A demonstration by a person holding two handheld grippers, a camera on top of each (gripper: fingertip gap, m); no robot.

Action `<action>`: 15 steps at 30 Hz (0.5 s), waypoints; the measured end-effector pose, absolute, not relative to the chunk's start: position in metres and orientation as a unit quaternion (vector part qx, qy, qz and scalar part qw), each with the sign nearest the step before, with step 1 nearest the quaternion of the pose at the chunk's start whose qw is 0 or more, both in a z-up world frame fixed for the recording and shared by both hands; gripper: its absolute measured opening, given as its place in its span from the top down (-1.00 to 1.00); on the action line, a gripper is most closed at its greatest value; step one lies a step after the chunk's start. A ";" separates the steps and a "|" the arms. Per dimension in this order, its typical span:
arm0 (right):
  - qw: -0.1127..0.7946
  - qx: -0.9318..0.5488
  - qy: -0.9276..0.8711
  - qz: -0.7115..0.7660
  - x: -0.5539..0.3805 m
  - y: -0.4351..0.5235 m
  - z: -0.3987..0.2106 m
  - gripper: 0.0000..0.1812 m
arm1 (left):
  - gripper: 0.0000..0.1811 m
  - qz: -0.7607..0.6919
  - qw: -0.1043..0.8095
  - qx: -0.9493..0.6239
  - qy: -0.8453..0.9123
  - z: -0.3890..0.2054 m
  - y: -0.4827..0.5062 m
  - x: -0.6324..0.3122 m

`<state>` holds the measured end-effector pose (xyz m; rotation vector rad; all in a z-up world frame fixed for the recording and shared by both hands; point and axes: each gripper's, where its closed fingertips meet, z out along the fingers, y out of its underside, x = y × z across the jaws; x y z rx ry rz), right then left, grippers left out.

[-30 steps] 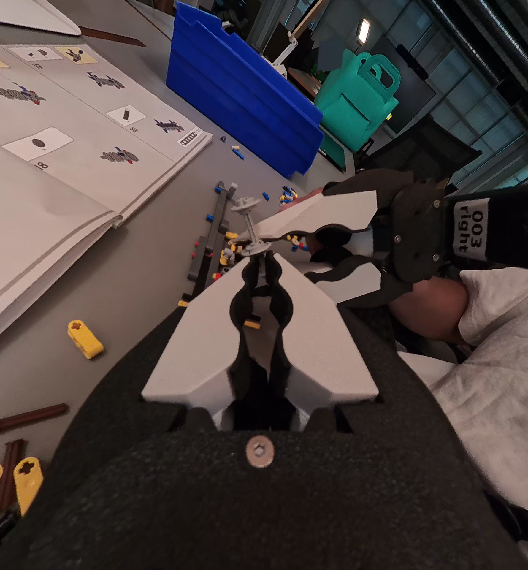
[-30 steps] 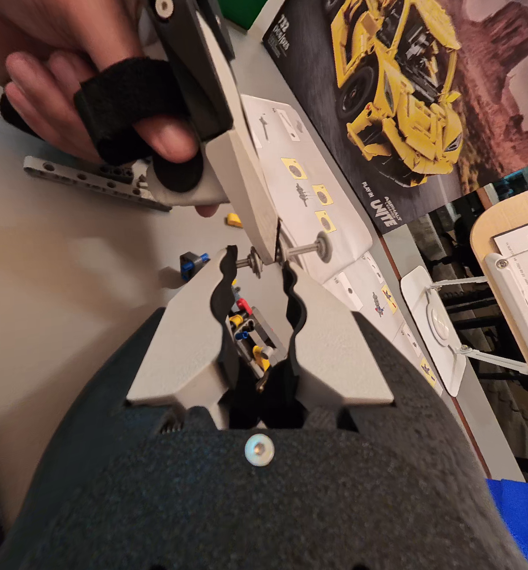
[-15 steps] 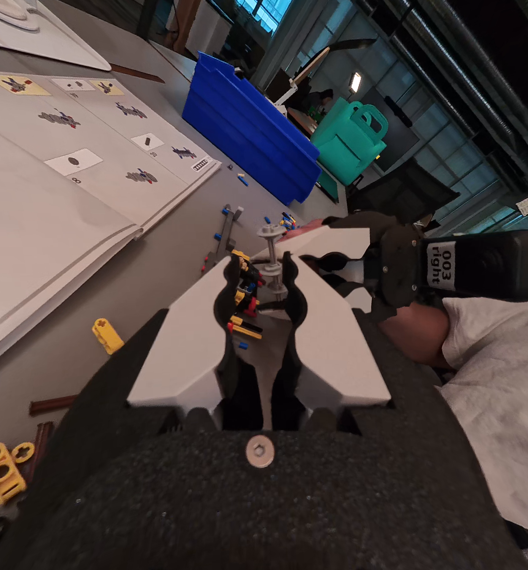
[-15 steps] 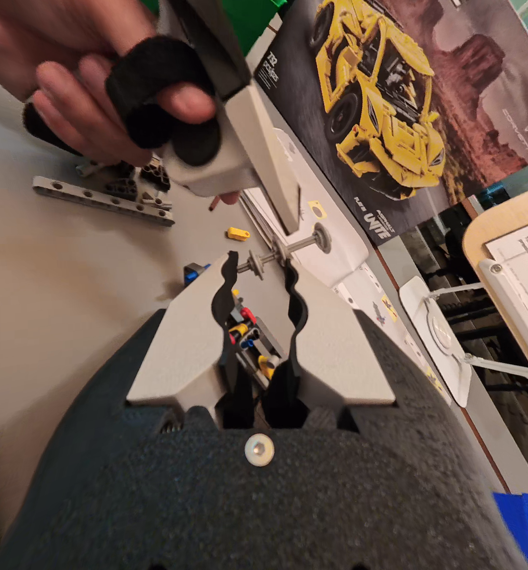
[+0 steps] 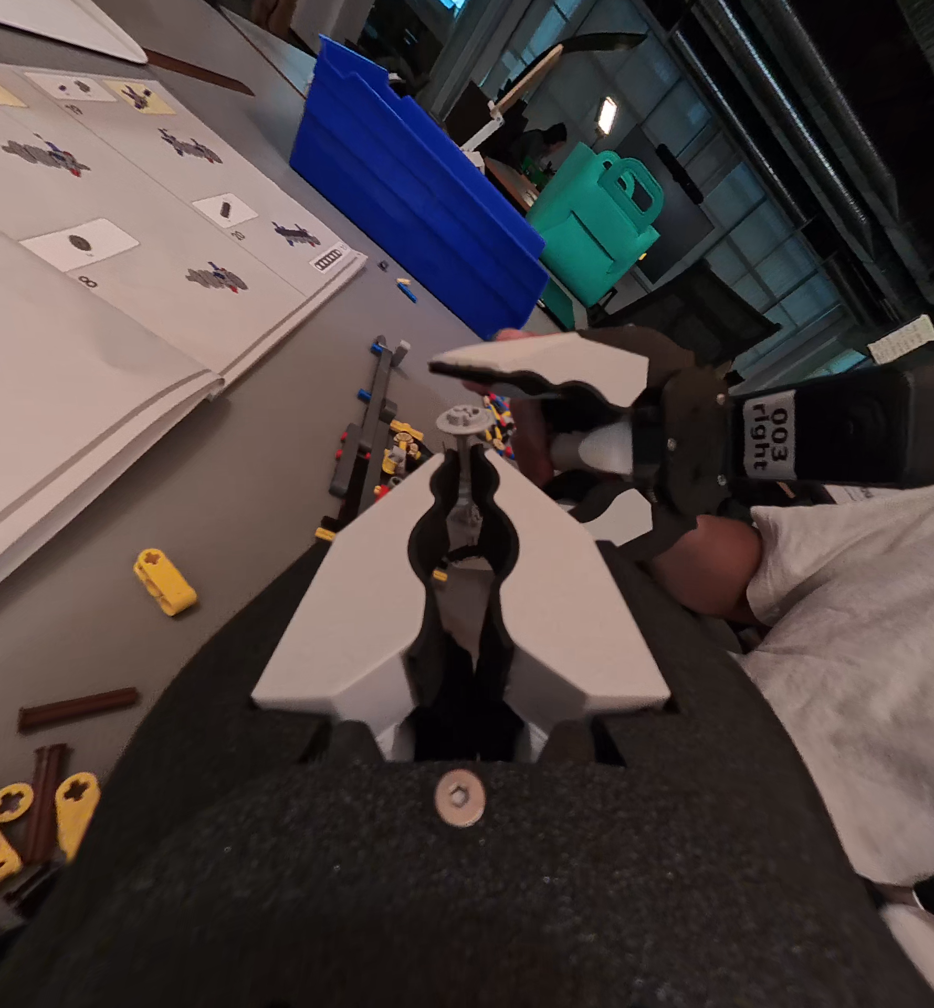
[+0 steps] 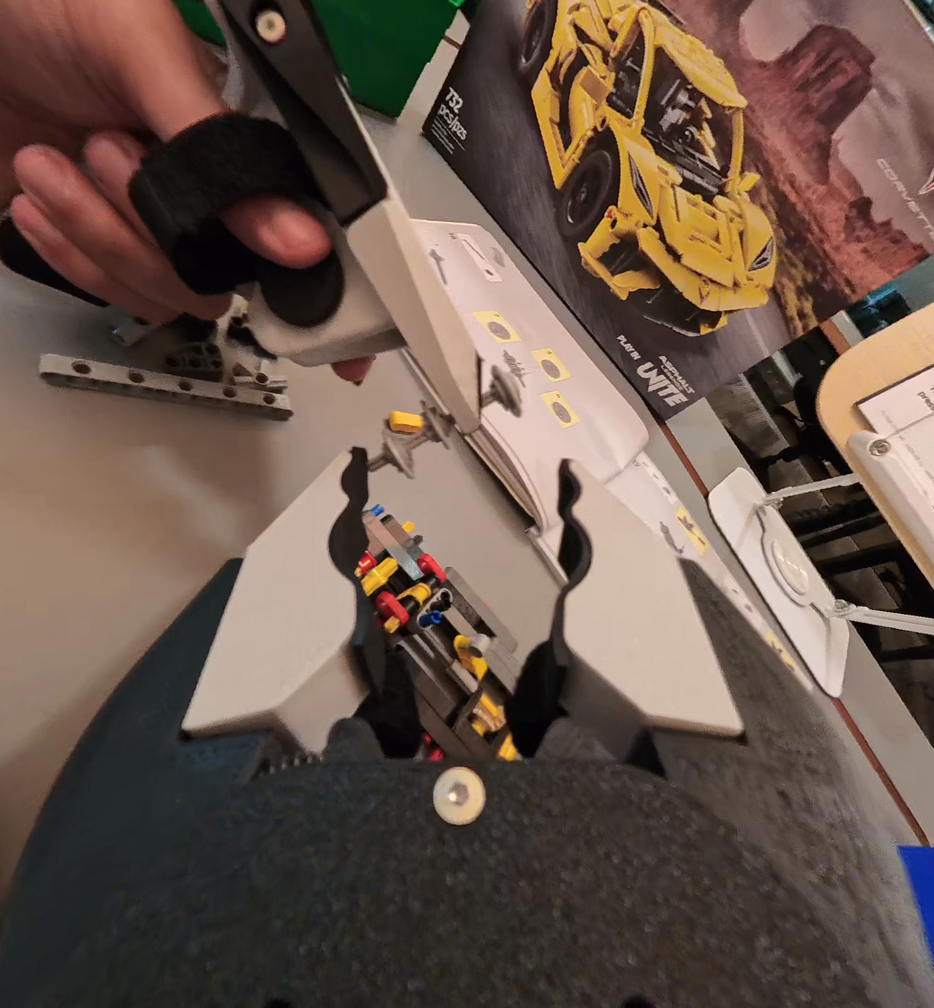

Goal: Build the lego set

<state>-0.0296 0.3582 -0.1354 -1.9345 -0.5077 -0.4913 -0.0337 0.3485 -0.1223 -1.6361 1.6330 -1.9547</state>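
Two tools: left tool (image 5: 463,463) pinches the grey axle (image 5: 462,436) upright; right tool (image 6: 459,469), spread, should regrip squarely above the chassis (image 6: 426,600).

**Grey table and the items lying on it**

The grey table (image 5: 246,463) is carrying an open instruction booklet (image 5: 126,262), a blue bin (image 5: 415,202), a yellow connector (image 5: 165,582), brown axles (image 5: 77,709), a grey perforated beam (image 6: 164,386) and the set's box (image 6: 699,180).

Lego parts spread across a table (image 5: 246,491)

Booklet (image 5: 126,262) lies left; bin (image 5: 415,202) behind it; chassis (image 5: 369,431) between them, nearer; connector (image 5: 164,582) before the booklet; box (image 6: 699,180) stands behind.
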 end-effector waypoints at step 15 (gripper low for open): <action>0.482 -0.810 -0.259 -0.213 -0.039 0.358 -0.141 0.34 | 0.97 -0.635 0.026 -0.528 0.563 -0.127 0.333 -0.033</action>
